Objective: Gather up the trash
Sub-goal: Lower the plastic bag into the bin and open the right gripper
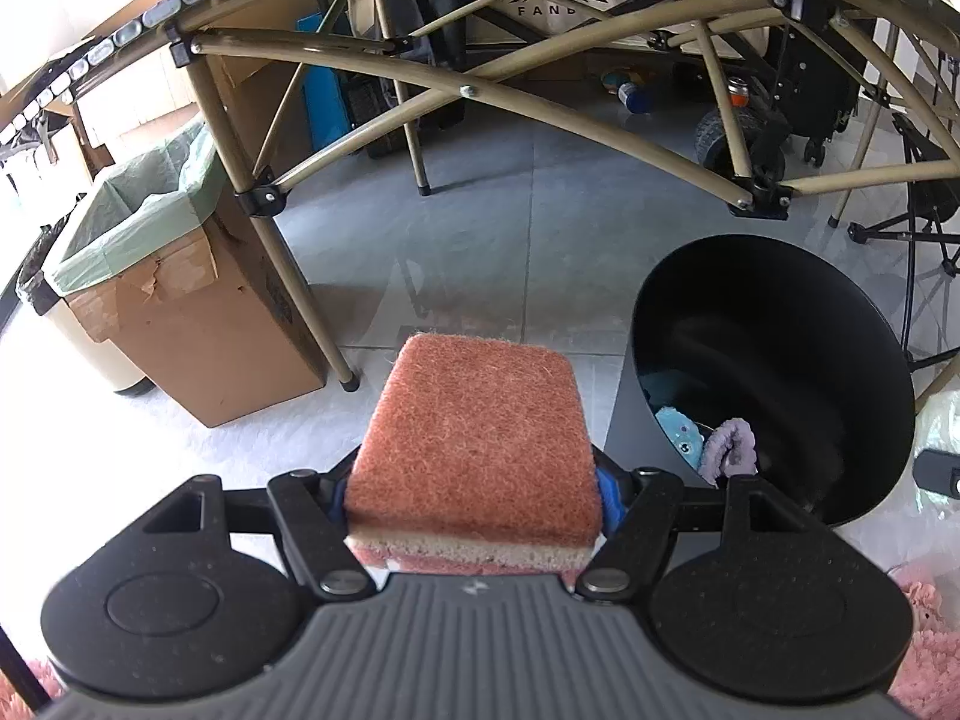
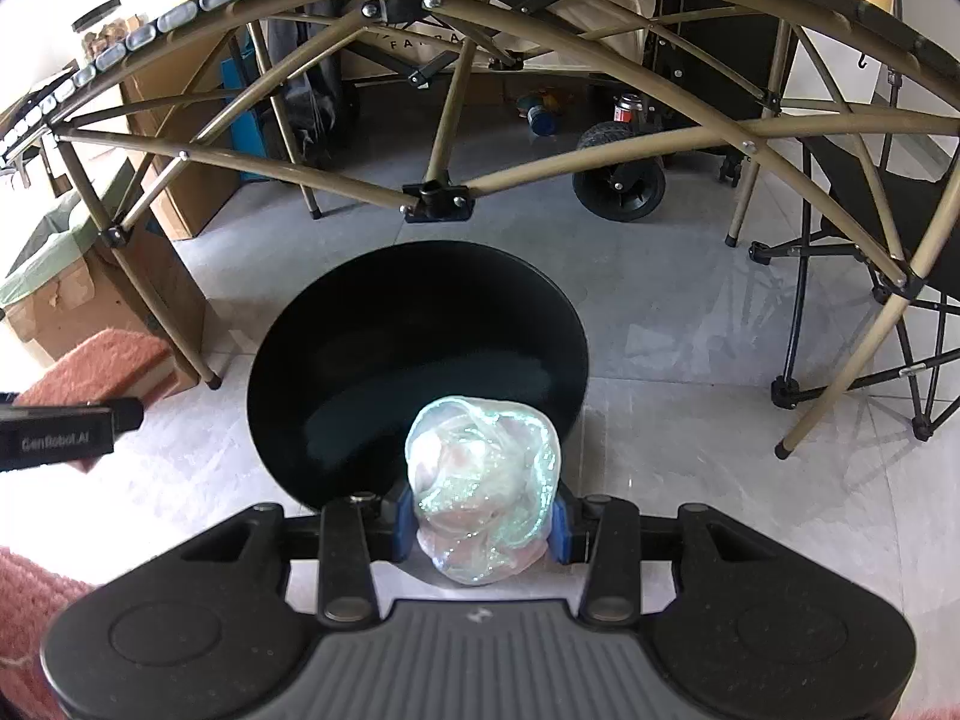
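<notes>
The right gripper (image 2: 480, 519) clamps a crumpled iridescent wrapper (image 2: 483, 483) over the black bin (image 2: 414, 324), seemingly ready to drop. The left gripper (image 1: 474, 495) grips a sponge (image 1: 474, 438) just beside the bin; releasing calls for opening above its mouth.

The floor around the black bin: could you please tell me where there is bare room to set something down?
Bare grey tile lies between the black round bin and the brown cardboard box, beyond the orange sponge. Another patch lies right of the bin, before the black folding chair. Beneath the tan folding table frame, legs and clutter crowd it.
</notes>
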